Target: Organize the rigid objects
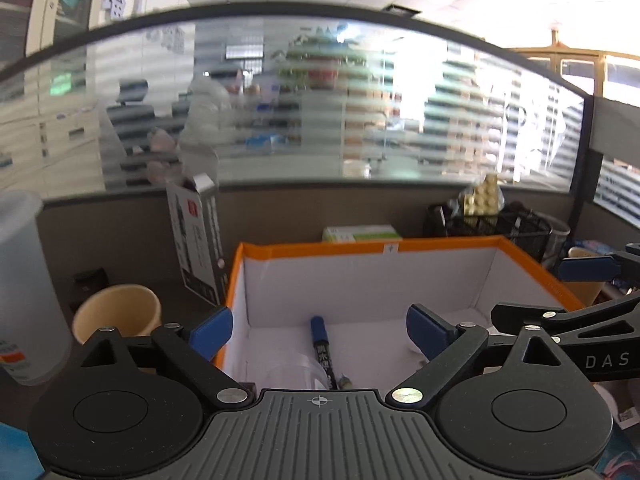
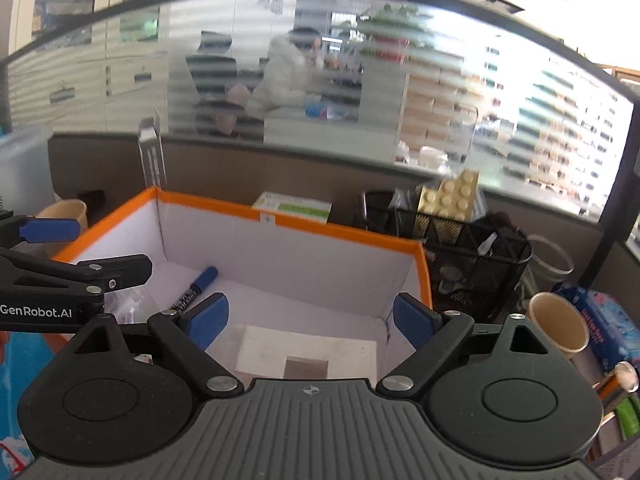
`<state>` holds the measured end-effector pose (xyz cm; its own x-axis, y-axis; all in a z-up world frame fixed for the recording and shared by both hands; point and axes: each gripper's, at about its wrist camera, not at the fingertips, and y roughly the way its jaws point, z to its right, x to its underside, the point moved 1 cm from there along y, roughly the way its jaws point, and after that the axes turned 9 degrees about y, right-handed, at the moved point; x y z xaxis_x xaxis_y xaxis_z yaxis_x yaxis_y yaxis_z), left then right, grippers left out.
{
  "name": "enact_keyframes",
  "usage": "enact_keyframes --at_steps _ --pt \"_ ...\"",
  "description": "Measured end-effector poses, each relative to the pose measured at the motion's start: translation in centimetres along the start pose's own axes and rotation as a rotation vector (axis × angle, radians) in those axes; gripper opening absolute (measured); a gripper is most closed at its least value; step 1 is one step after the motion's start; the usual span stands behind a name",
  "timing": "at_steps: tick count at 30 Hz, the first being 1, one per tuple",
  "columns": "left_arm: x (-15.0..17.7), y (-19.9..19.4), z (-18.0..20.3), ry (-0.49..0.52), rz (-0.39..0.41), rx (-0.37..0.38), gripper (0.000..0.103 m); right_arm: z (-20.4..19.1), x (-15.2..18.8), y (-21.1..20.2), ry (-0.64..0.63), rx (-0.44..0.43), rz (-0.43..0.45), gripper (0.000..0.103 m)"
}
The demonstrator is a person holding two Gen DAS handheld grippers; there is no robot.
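Observation:
A white box with an orange rim (image 1: 400, 249) (image 2: 340, 230) stands ahead of both grippers. On its floor lies a marker with a blue cap (image 1: 322, 344) (image 2: 196, 286), beside a clear plastic piece (image 1: 298, 374) (image 2: 132, 304). A flat white sheet with a grey square (image 2: 308, 350) lies near the box's right side. My left gripper (image 1: 320, 334) hangs open above the marker, nothing between its blue pads. My right gripper (image 2: 310, 318) is open over the sheet, its jaws bare. Each gripper shows at the edge of the other's view.
A paper cup (image 1: 116, 312) and a tall printed carton (image 1: 196, 240) stand left of the box. Behind it are a green-white packet (image 2: 294, 206) and a black mesh basket (image 2: 460, 248) holding a beige brick plate (image 2: 452, 196). Another paper cup (image 2: 558, 324) sits at right. A person sits beyond the glass partition.

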<state>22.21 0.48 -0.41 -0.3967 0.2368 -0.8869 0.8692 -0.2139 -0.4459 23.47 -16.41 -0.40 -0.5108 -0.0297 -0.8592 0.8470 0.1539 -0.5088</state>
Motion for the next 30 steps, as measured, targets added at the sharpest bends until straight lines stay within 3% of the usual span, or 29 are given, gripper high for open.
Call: enact_keyframes --at_steps 15,25,30 --pt "-1.9 -7.5 0.2 -0.002 0.115 -0.054 0.098 -2.1 -1.1 -7.7 -0.026 -0.021 0.134 0.094" --pt "-1.2 -9.7 0.9 -0.013 0.140 -0.056 0.099 -2.6 -0.3 -11.0 -0.016 -0.011 0.203 0.095" --pt "-0.2 -9.8 1.0 -0.022 0.131 -0.051 0.100 -2.5 0.6 -11.2 0.004 -0.018 0.197 0.096"
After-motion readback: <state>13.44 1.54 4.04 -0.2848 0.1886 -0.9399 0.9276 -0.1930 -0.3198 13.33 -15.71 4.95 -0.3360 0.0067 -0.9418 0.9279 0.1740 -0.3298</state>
